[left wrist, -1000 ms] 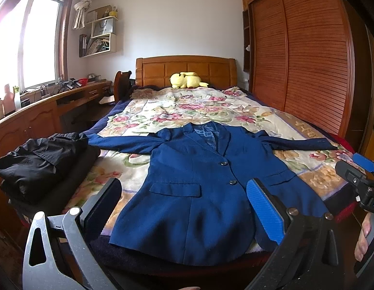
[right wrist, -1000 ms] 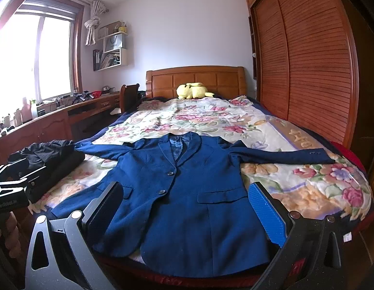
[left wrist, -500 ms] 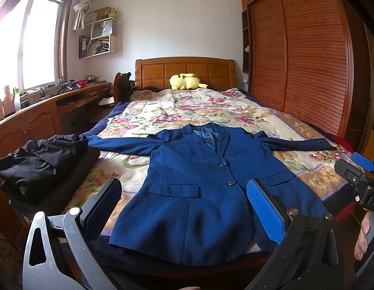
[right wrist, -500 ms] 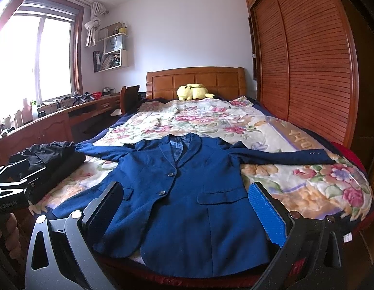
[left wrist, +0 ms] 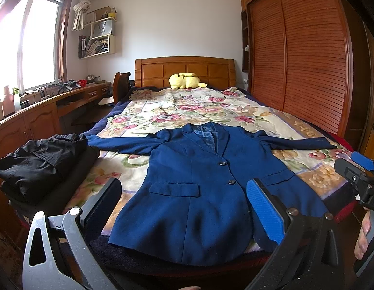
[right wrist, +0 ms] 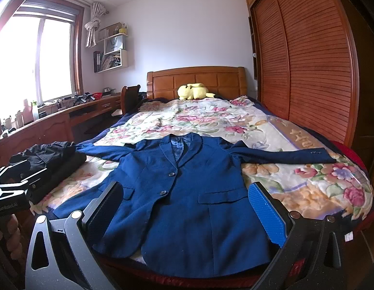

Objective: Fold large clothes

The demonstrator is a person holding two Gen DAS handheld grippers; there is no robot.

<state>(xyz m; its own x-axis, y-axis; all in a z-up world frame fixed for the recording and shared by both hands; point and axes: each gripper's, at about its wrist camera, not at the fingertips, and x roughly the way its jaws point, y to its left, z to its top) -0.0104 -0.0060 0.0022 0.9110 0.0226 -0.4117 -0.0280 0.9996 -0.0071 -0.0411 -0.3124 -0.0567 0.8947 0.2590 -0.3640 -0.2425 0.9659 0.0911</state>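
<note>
A navy blue suit jacket (left wrist: 199, 193) (right wrist: 191, 188) lies flat and face up on the flowered bedspread (left wrist: 187, 108) (right wrist: 211, 120), buttoned, both sleeves spread out to the sides, its hem at the foot of the bed. My left gripper (left wrist: 184, 207) hovers open in front of the hem, nothing between its fingers. My right gripper (right wrist: 184, 210) is open too, held off the foot of the bed over the jacket's lower half. Each gripper shows at the edge of the other's view: the right gripper (left wrist: 363, 171), the left gripper (right wrist: 10, 191).
A pile of black clothes (left wrist: 42, 162) (right wrist: 46, 157) sits at the bed's left front corner. A yellow plush toy (left wrist: 185, 81) rests against the wooden headboard (left wrist: 184, 70). A wooden desk (left wrist: 42, 111) runs along the left wall, a slatted wardrobe (left wrist: 307, 60) along the right.
Both views have crept slightly closer to the bed and tilted a little. The jacket has not moved and both grippers stay open.
</note>
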